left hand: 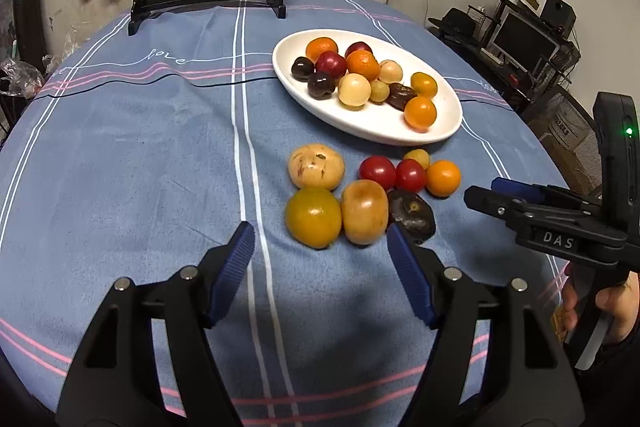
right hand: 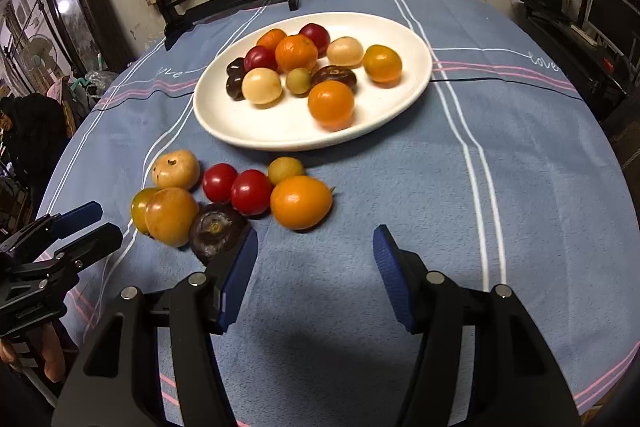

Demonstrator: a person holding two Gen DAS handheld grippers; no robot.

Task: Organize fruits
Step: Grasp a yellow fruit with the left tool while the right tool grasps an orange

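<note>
Both black blue-padded tongs, left (left hand: 320,247) and right (right hand: 314,247), gape empty above the blue striped worktop (left hand: 140,167), where eight loose fruits (left hand: 364,195) await the half-filled white oval plate (left hand: 352,125).

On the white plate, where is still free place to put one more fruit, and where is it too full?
The white plate has bare room along its near rim, in front of the orange fruit, and at its near left end. Its far half is crowded. Both grippers, left and right, are open.
</note>
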